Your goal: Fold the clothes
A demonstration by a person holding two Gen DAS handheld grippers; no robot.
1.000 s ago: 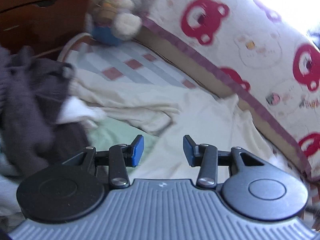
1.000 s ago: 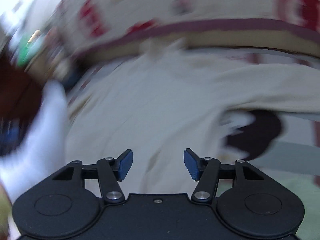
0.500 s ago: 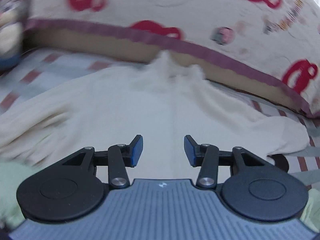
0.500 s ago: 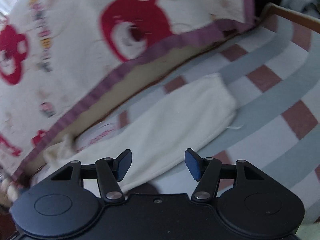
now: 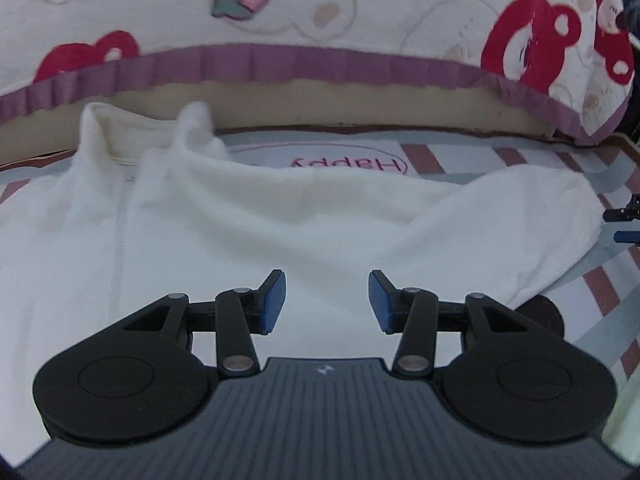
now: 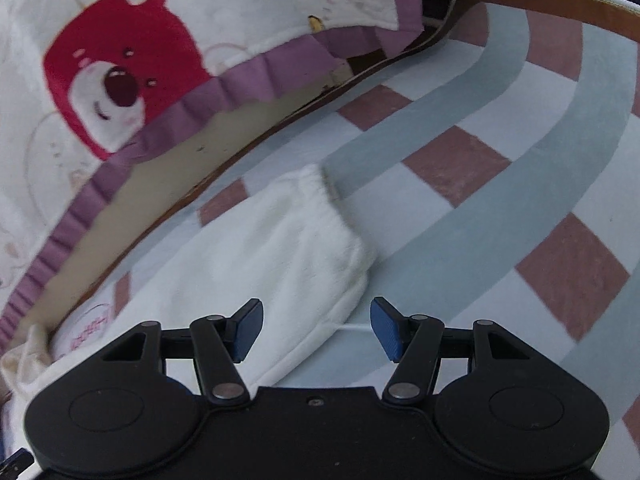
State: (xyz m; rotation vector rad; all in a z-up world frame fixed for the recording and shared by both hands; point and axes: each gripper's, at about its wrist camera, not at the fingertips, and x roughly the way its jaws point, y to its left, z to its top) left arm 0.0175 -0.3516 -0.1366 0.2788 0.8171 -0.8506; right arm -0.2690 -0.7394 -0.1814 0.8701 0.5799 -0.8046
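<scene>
Fleecy white jacket (image 5: 280, 216) lies flat under left claw (image 5: 327, 300) and right claw (image 6: 316, 330), both wide apart, empty.

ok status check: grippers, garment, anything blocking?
Left gripper open, empty, over white fleece top. Right gripper open at sleeve cuff. Top spread flat, unfolded. Bear blanket behind collar; no obstruction.

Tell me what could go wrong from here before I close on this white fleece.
1. The right gripper is open with the sleeve cuff off to one side of its gap; closing now may catch only the edge, or the checkered sheet too.
2. The left gripper is open over flat mid-body fleece; a pinch there may bunch it.
3. The collar stands up, so a fold could trap it crooked.
</scene>
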